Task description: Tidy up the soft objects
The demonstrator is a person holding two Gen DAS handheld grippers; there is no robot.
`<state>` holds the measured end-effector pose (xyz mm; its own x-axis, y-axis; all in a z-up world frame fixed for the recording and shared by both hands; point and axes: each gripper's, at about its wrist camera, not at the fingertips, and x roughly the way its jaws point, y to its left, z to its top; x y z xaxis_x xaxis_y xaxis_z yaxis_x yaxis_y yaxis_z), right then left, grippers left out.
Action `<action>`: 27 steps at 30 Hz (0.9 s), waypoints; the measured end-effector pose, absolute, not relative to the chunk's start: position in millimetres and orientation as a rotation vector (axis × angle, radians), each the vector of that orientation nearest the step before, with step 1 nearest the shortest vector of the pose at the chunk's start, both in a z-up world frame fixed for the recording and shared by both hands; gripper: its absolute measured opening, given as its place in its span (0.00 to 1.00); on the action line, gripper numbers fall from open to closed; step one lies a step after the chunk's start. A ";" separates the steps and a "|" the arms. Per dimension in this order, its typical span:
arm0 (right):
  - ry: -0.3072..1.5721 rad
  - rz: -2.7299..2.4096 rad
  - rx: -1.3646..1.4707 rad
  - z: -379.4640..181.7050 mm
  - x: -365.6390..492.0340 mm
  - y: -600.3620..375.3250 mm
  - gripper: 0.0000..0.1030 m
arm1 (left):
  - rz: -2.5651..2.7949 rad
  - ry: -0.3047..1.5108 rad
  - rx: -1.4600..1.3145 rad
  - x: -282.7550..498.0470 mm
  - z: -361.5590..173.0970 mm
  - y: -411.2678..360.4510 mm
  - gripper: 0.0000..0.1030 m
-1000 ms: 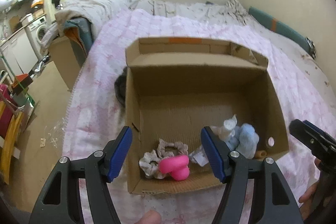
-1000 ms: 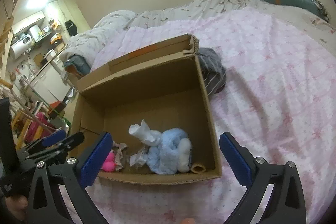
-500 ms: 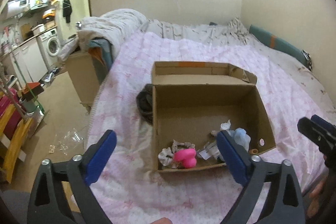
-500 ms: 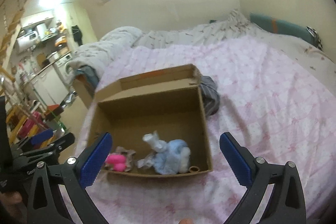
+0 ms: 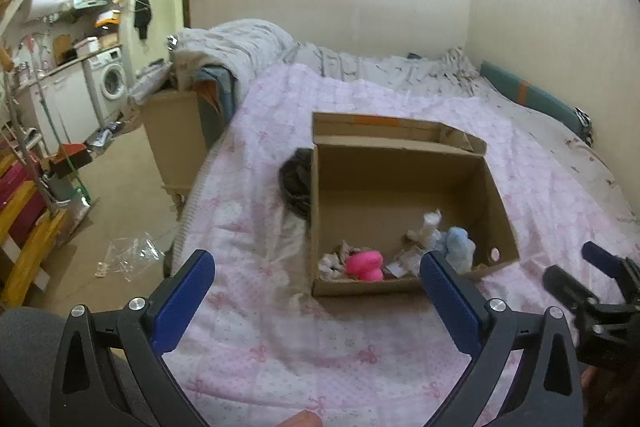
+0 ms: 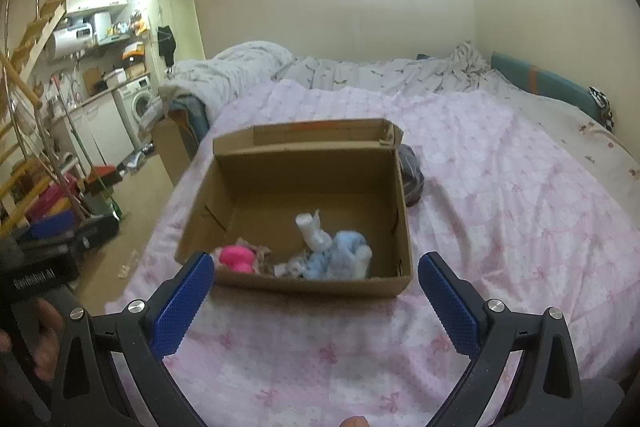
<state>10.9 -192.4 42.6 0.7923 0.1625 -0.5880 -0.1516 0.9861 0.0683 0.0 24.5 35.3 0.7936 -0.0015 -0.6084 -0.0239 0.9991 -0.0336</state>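
a: status on grippers?
b: left gripper (image 5: 316,289) jaws spread wide, nothing between the blue pads (image 5: 182,301). right gripper (image 6: 314,289) same, wide apart and empty. both hang over the near part of the pink bedspread (image 5: 280,347), short of the box.
a: box location?
b: open cardboard box (image 6: 308,285) sits on the bedspread, far flap (image 6: 316,133) folded up. in the left wrist view it's centre-right; in the right wrist view, centre.
a: contents?
b: all along the near wall. pink plush toy (image 5: 364,265) near-left, touching a crumpled beige scrunchie-like cloth (image 5: 334,259). light blue plush (image 6: 340,259) near-right, with a white soft piece (image 6: 310,227) leaning against its far side. some clear wrapping (image 6: 290,267) between pink and blue. far half of the box floor is bare cardboard.
a: anything outside the box?
b: dark striped cloth (image 5: 296,183) on the bedspread, touching the box's far-left corner in the left wrist view. can't tell what garment it is.
a: surroundings?
b: grey duvet (image 6: 236,71) piled at the far left of the bed, teal cushion (image 6: 544,85) by the right wall, washing machine (image 5: 110,83) far left.
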 end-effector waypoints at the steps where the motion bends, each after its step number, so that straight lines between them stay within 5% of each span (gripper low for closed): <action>1: 0.646 0.160 0.016 39.2 12.7 -191.4 1.00 | 0.016 0.664 -0.030 1.9 31.6 22.2 0.99; 27: 0.692 0.124 0.090 28.7 22.5 -203.2 1.00 | -0.020 0.705 -0.016 9.8 17.4 9.2 0.99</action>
<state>22.5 -203.2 28.7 0.7630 0.1435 -0.6302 -0.0839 0.9888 0.1236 9.8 9.2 17.4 0.7616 -0.0233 -0.6476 0.0128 0.9997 -0.0209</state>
